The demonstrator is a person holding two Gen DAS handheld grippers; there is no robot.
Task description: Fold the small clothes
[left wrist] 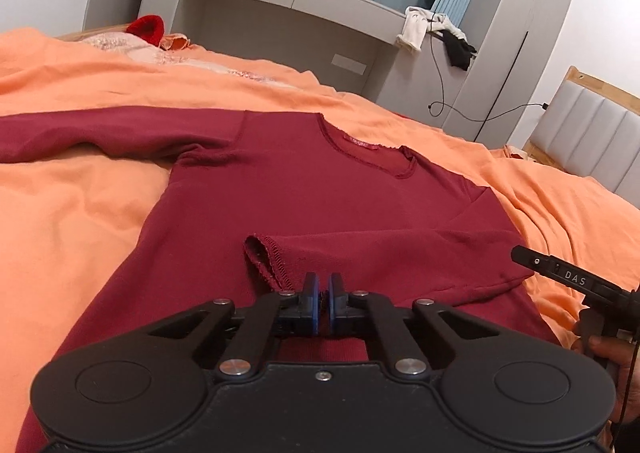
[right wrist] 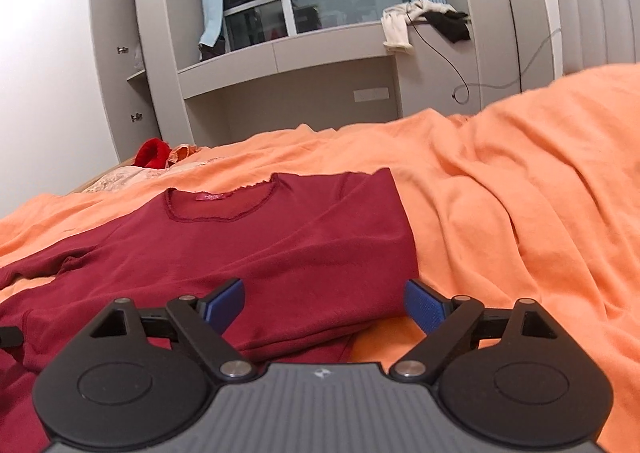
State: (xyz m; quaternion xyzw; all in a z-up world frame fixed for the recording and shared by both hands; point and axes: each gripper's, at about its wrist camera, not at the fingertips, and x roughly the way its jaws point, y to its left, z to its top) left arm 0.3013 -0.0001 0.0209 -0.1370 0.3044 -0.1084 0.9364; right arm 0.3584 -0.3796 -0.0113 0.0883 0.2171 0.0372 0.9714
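Left gripper [left wrist: 324, 289] jaws nearly closed, gripping nothing visible, above maroon shirt [left wrist: 320, 205]; right gripper [right wrist: 324, 303] jaws wide, empty.

A dark red long-sleeved shirt [left wrist: 320, 205] lay flat, front up, on the orange bedspread [left wrist: 80, 221], its round neckline with a small red label toward the far edge of the bed. One sleeve [left wrist: 100, 133] stretched out sideways; the other sleeve [left wrist: 380, 249] was folded across the chest, its cuff [left wrist: 266, 259] gaping open mid-body.
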